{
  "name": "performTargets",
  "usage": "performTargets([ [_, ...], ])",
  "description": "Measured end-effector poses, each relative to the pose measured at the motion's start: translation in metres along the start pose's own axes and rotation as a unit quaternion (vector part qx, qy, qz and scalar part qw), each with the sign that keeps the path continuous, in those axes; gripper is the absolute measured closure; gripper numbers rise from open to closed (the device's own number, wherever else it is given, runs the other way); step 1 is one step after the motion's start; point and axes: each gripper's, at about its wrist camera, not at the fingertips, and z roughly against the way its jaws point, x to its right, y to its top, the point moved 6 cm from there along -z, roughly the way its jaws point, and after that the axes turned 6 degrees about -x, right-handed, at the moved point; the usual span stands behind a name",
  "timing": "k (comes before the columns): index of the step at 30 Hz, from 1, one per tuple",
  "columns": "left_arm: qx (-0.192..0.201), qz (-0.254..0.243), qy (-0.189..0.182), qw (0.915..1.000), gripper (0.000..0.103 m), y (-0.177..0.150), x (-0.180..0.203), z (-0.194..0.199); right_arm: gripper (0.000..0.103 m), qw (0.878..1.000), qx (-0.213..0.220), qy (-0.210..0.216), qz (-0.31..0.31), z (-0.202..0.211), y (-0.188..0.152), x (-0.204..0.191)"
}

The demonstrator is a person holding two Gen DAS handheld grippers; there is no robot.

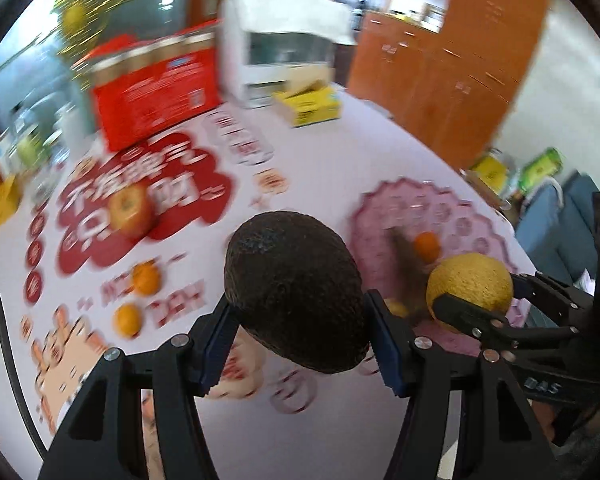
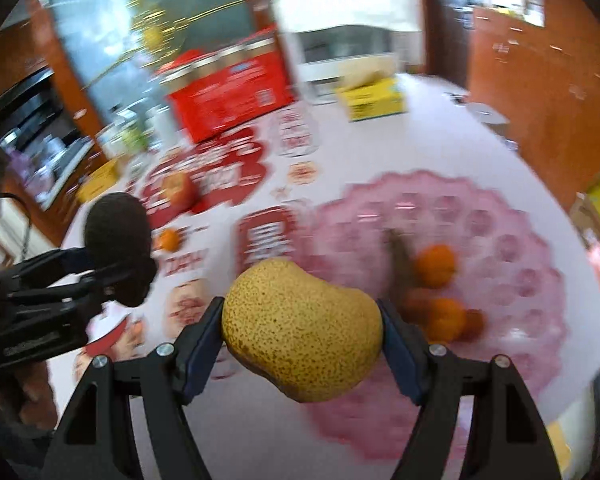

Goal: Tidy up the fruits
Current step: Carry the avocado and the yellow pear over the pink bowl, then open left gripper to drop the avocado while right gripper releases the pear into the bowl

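My left gripper [image 1: 298, 320] is shut on a dark avocado [image 1: 296, 292] and holds it above the table, left of the pink scalloped plate [image 1: 472, 220]. My right gripper [image 2: 302, 332] is shut on a speckled yellow pear [image 2: 302, 328] over the plate's [image 2: 500, 240] near left edge. The plate holds small oranges [image 2: 436, 264] and a brownish fruit [image 2: 400, 252]. An apple [image 1: 130, 210] and two small oranges [image 1: 146, 278] lie on the tablecloth to the left. The right gripper with the pear [image 1: 470, 284] shows in the left wrist view; the left gripper with the avocado [image 2: 118, 240] shows in the right wrist view.
A red box [image 1: 156, 92], a white appliance [image 1: 280, 48] and a yellow box [image 1: 312, 104] stand at the table's far side. Jars and a yellow packet [image 1: 0, 204] sit at the far left. Wooden cabinets [image 1: 440, 72] stand behind. The table's edge curves on the right.
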Motion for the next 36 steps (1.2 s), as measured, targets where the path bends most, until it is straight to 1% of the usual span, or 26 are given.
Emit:
performTargets([
  [5,-0.014,-0.044,-0.017,0.9988,0.043,0.022,0.061,-0.028,0.029,0.997,-0.002,-0.065,-0.048,0.004,0.0,0.068],
  [7,-0.02,-0.064,-0.013,0.9977,0.043,0.027,0.084,-0.043,0.029,0.994,-0.004,-0.089,-0.057,0.003,0.001,0.094],
  [9,-0.031,-0.08,-0.005,0.9963,0.043,0.03,0.102,-0.06,0.029,0.992,-0.004,-0.113,-0.056,-0.001,0.002,0.112],
  [11,-0.047,-0.089,0.001,0.995,0.043,0.031,0.115,-0.078,0.029,0.989,-0.006,-0.138,-0.052,-0.008,0.004,0.129],
  [12,-0.053,-0.09,0.003,0.9945,0.043,0.03,0.119,-0.085,0.029,0.988,-0.009,-0.143,-0.051,-0.011,0.005,0.136],
  [15,-0.073,-0.095,0.015,0.9927,0.043,0.027,0.129,-0.106,0.029,0.989,-0.019,-0.139,-0.05,-0.023,0.009,0.153],
  [19,-0.096,-0.094,0.027,0.9906,0.043,0.022,0.134,-0.124,0.029,0.989,-0.028,-0.138,-0.035,-0.038,0.016,0.161],
  [23,-0.1,-0.094,0.045,0.9896,0.046,0.022,0.134,-0.132,0.029,0.992,-0.045,-0.118,-0.016,-0.052,0.015,0.158],
  [24,-0.095,-0.094,0.054,0.9895,0.045,0.023,0.132,-0.132,0.028,0.992,-0.051,-0.117,-0.01,-0.057,0.015,0.155],
  [25,-0.095,-0.092,0.055,0.9897,0.042,0.023,0.13,-0.132,0.028,0.991,-0.056,-0.118,-0.002,-0.061,0.014,0.152],
  [27,-0.094,-0.083,0.056,0.9905,0.027,0.026,0.126,-0.13,0.028,0.991,-0.065,-0.118,0.008,-0.066,0.012,0.149],
  [28,-0.092,-0.081,0.061,0.9906,0.023,0.026,0.124,-0.129,0.028,0.99,-0.064,-0.122,0.01,-0.066,0.012,0.147],
  [29,-0.091,-0.079,0.065,0.9906,0.017,0.026,0.121,-0.127,0.028,0.99,-0.063,-0.124,0.01,-0.066,0.012,0.147],
  [36,-0.086,-0.07,0.071,0.9913,0.016,0.02,0.113,-0.108,0.028,0.993,-0.067,-0.101,-0.012,-0.059,0.008,0.152],
])
